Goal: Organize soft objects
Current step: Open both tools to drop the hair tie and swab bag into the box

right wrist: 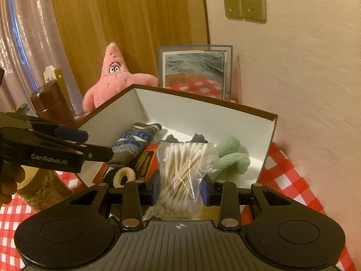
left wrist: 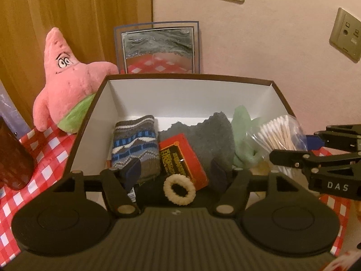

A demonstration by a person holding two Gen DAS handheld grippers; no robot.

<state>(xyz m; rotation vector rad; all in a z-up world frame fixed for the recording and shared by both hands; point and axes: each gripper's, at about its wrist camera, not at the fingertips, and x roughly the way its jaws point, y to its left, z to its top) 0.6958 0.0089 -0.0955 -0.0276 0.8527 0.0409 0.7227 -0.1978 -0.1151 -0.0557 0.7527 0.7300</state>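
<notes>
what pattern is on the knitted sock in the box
Grey knitted sock: blue and white zigzag stripes, clearest in left wrist view.

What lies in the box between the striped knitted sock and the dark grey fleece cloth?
A red printed flat box lies between the striped knitted sock and the dark grey fleece cloth, best seen in the left wrist view.

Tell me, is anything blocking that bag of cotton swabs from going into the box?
Nothing visible does. The right claw grips the bag of cotton swabs at the box's open near edge. The green cloth and dark towel already lie inside, so the bag would land on or beside them.
</notes>
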